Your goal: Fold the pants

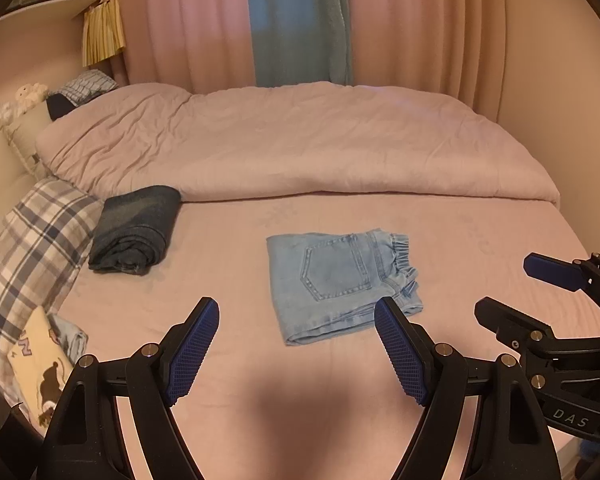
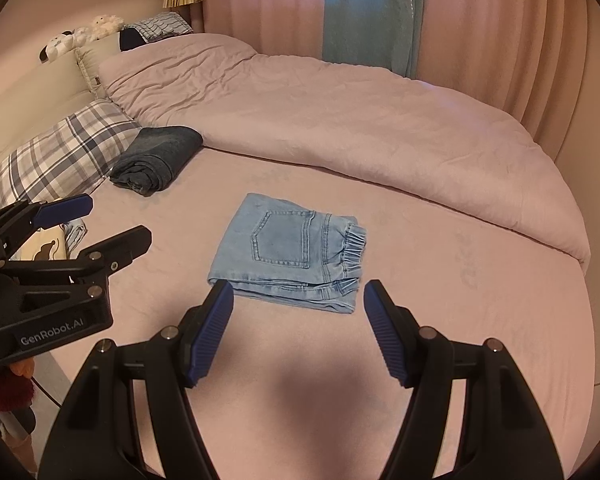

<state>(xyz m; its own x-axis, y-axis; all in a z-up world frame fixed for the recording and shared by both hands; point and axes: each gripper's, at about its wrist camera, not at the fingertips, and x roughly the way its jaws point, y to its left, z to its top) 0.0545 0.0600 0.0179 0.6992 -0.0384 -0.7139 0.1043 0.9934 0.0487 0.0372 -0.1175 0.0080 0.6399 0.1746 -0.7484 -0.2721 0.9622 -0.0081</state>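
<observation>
Light blue denim pants [image 1: 340,280] lie folded into a small flat rectangle on the pink bed sheet [image 1: 240,420], back pocket up, elastic waistband to the right. They also show in the right wrist view [image 2: 292,252]. My left gripper [image 1: 296,344] is open and empty, just in front of the pants. My right gripper [image 2: 298,328] is open and empty, also just short of the pants' near edge. Each gripper shows in the other's view: the right one [image 1: 516,292] at the right, the left one [image 2: 112,224] at the left.
A folded dark denim garment [image 1: 136,232] lies at the left beside a plaid pillow [image 1: 28,248]. A pink duvet [image 1: 300,140] covers the back of the bed. A cream printed cloth [image 1: 40,376] sits at the near left. Curtains [image 1: 300,20] hang behind.
</observation>
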